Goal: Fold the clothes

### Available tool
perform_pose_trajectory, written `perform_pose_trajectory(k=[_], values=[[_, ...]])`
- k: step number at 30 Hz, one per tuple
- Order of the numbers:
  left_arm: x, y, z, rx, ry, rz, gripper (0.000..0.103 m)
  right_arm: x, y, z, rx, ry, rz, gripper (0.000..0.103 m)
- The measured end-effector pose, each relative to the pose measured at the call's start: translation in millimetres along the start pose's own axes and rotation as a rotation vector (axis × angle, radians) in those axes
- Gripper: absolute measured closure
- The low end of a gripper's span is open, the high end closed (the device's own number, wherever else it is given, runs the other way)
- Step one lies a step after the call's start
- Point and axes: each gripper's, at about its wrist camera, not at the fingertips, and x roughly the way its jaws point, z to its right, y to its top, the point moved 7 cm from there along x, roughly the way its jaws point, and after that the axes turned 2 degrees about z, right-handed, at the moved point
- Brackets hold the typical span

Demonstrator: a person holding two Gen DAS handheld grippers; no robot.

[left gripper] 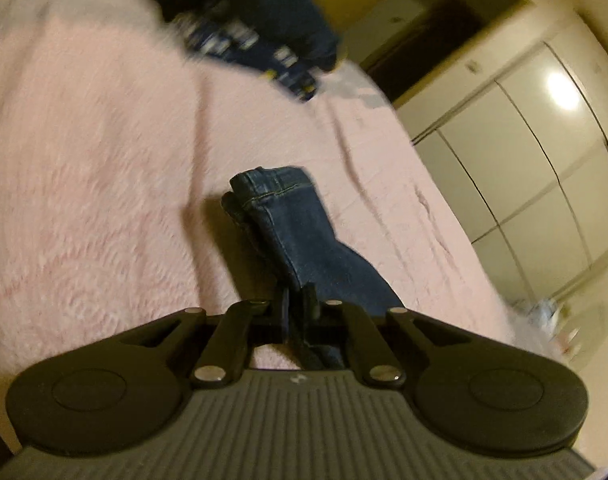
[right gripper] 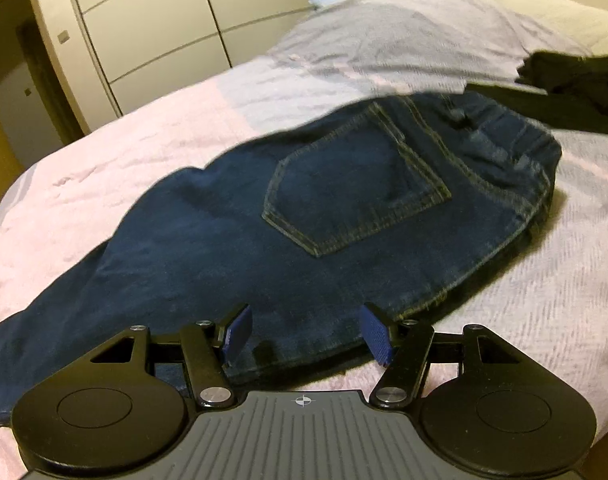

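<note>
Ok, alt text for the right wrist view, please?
Dark blue jeans lie flat on a pink bedspread, back pocket up. The right tool is open at their near edge. A black garment lies far right.

Nothing readable turns up in either view. The dark patterned garment [left gripper: 247,36] at the far end of the bed carries pale marks that could be print, but motion blur smears them past reading. The jeans [right gripper: 344,200] show only plain stitching on the back pocket, no tag or brand. A small crosshair symbol sits on the right gripper's [right gripper: 304,330] grey housing, with no lettering.
</note>
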Motion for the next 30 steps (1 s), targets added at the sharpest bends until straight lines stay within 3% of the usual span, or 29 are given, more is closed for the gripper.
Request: perform_pose_trajectory(k=[4,6,11,14,16,18,20,23,26,30], values=[[12.8,-12.7,-2.5,0.122,0.062,-0.013,0.096,6.2,-2.4,-4.2,-0.074,-0.007,-0.017,0.040],[14.5,-15.6,-5.1,0.104,0.083,-0.035,0.096,17.5,-9.0,-1.3,-0.093,-0.023,-0.067,0.040],[-18.3,-2.1,25.4,0.230,0.156,-0.026,0.099,10.6,1.9,3.4,-0.121,-0.001,-0.032,0.040],[-32.4,-8.5,64.9,0.336,0.078,-0.036,0.101,9.9,15.9,10.3,-0.127,0.009,0.005,0.040],[-21.8,-27.6,107.4,0.413,-0.041,-0.102,0.101,17.2,28.5,9.6,-0.144,0.021,0.024,0.040],[-0.3,-62.5,162.9,0.496,-0.190,-0.178,0.101,25.6,41.9,2.7,-0.172,0.041,0.058,0.044],[23.0,-104.8,222.1,0.587,-0.322,-0.258,0.101,35.1,55.8,-5.7,-0.201,0.061,0.094,0.056],[55.1,-163.6,301.2,0.707,-0.456,-0.324,0.101,57.1,81.3,-12.8,-0.232,0.066,0.132,0.059],[88.3,-211.0,348.8,0.807,-0.496,-0.352,0.101,82.8,105.9,-8.2,-0.259,0.028,0.163,0.059],[141.1,-258.4,354.0,0.918,-0.404,-0.395,0.101,132.4,117.0,9.3,-0.339,-0.037,0.119,0.059]])
